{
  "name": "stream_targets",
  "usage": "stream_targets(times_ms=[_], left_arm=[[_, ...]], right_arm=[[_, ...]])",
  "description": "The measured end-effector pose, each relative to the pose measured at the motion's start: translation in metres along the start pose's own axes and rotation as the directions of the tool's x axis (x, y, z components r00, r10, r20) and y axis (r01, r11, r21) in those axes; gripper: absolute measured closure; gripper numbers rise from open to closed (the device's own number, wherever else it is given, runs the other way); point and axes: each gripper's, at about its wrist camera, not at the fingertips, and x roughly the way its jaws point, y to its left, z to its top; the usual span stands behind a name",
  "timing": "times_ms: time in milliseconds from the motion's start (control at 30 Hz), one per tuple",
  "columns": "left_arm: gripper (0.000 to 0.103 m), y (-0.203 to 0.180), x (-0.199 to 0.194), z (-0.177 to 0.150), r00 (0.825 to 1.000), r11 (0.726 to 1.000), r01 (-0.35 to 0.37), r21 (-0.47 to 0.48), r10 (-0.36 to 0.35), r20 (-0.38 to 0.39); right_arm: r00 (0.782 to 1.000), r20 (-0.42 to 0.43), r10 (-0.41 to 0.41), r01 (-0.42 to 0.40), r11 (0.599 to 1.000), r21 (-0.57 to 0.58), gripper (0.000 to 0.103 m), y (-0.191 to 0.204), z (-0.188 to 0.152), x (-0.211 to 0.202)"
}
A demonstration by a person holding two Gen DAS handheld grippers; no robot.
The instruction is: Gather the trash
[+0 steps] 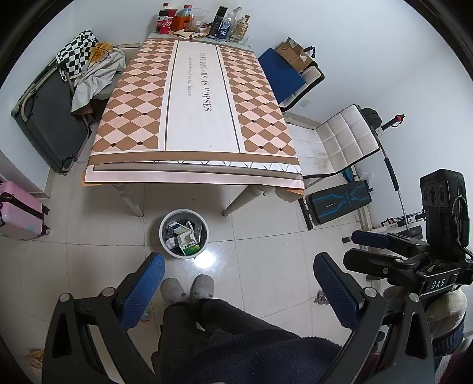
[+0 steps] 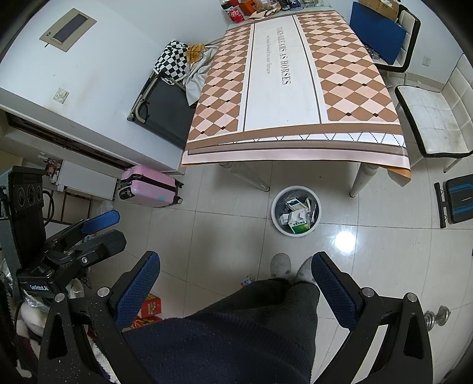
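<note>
Two grippers: I hold one in each hand, both raised above the tiled floor and looking down past my legs.
Left gripper [image 1: 238, 291]: its blue-padded fingers stand wide apart with nothing between them.
Right gripper [image 2: 235, 285]: fingers likewise spread wide and empty; in the left wrist view it also shows side-on at the right edge.
Trash bin [image 1: 165, 220]: a round white bin with a dark liner, standing on the floor just in front of the near end of the table, between its two near legs and a little ahead of my slippers [image 1: 187, 288].
Trash in the bin: several small cartons lie inside, among them a green and white box [image 1: 189, 247] near the rim closest to me.
Table [image 1: 195, 118]: covered with a diamond-patterned cloth, its middle bare.
Far end of the table: bottles and snack packets [image 1: 204, 22] crowd against the wall, well apart from the bin.
Surroundings: a pink suitcase [image 2: 149, 186] lies on the floor to my left, and a white chair [image 1: 344, 138] stands to the right of the table.
</note>
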Motion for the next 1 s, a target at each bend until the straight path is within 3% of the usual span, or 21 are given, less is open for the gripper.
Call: stream_targets(times_ms=[1000], left_arm=[[0.000,0.0006,-0.0066,0.0071,1.000,1.000,0.003,0.007,-0.003,0.003]], right_arm=[[1.000,-0.001,-0.006,0.006,1.000,-0.012,0.000,-0.0002,0.0051,-0.0079]])
